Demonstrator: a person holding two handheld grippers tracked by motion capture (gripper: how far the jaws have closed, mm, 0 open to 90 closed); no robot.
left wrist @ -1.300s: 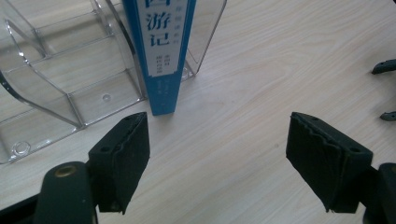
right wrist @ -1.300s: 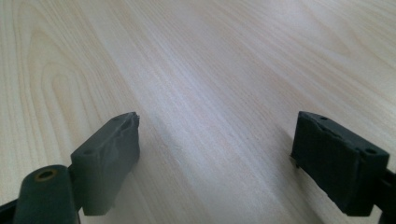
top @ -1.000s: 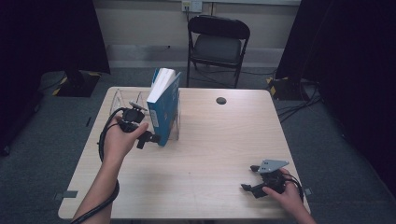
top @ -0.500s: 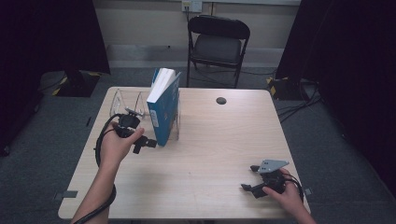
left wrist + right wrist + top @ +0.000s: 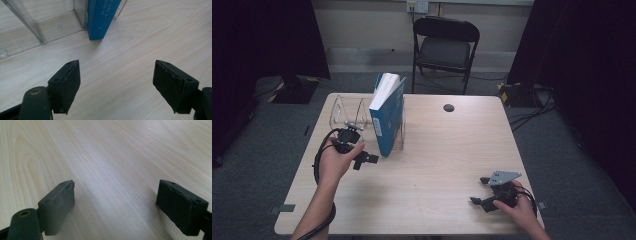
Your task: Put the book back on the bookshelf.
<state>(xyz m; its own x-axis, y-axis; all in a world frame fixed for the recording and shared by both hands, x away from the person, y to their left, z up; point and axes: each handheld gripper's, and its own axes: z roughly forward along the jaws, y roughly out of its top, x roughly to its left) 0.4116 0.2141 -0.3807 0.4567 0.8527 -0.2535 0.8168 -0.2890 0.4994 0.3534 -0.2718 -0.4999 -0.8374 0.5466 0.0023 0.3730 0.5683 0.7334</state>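
high view is showing the left gripper hanging released beside the blue book standing in the clear rack, right gripper resting released on the pale wood table, folding chair behind. left gripper view is catching the book's spine ahead. right gripper view is facing bare tabletop.

The high view is dim, and the room around the table falls to near black. The tabletop is lit evenly from above. In the left gripper view a soft shadow lies in front of the left gripper, under the blue book. Both gripper views are bright; the nearest jaw parts are slightly blurred.
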